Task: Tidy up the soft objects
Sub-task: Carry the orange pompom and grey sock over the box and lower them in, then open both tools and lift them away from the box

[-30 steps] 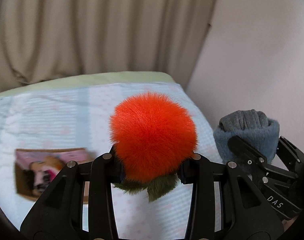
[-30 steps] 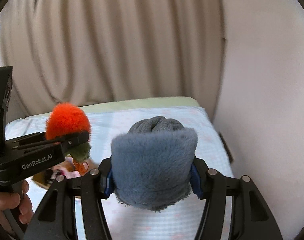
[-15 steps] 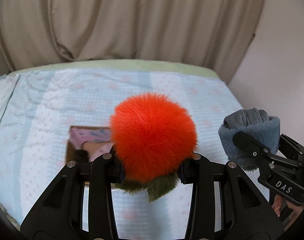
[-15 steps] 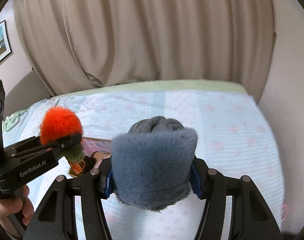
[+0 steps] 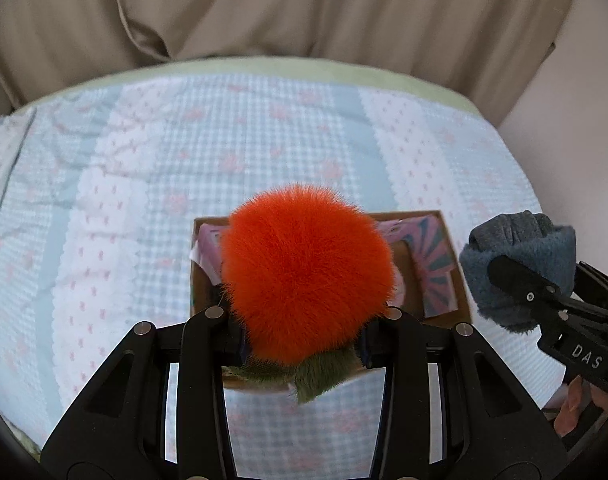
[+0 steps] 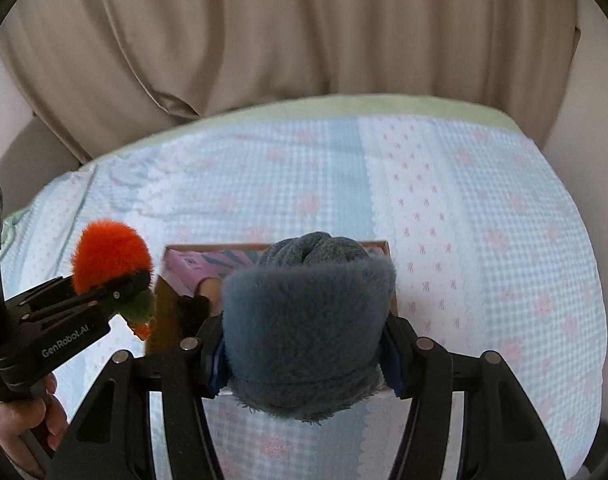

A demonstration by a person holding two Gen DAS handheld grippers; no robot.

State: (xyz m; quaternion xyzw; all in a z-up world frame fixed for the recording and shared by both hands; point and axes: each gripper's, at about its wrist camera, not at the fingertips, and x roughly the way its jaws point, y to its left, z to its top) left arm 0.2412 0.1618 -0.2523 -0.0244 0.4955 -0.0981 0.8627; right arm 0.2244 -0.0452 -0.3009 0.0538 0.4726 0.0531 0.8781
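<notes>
- The left gripper (image 5: pixel 302 330) is seen with its jaws pinched on an orange plush ball (image 5: pixel 306 274); green fuzzy leaves (image 5: pixel 322 372) hang below the ball, between and just under the jaws.
- The right gripper (image 6: pixel 304 354) is seen with its jaws clamped on a blue-grey fleece roll (image 6: pixel 306 334), whose grey knitted core (image 6: pixel 314 248) is exposed at the far end, beyond the fingertips.
- A shallow cardboard box (image 5: pixel 452 256) is seen ahead of and below the left jaws, largely masked by the ball; it rests on a pale blue and pink patterned bedspread (image 5: pixel 232 148).
- Pink striped fabric (image 5: pixel 434 258) is seen inside the box, to the right of the left jaws.
- In the right wrist view the same box (image 6: pixel 170 308) lies directly behind the held roll, and the left gripper with its ball (image 6: pixel 108 254) is seen to the left of the right jaws, held above the box's left edge.
- A beige curtain (image 6: pixel 264 36) is seen beyond the bed, far ahead of both jaws.
- The holder's hand (image 6: pixel 28 420) is partly visible at the lower left of the right wrist view.
</notes>
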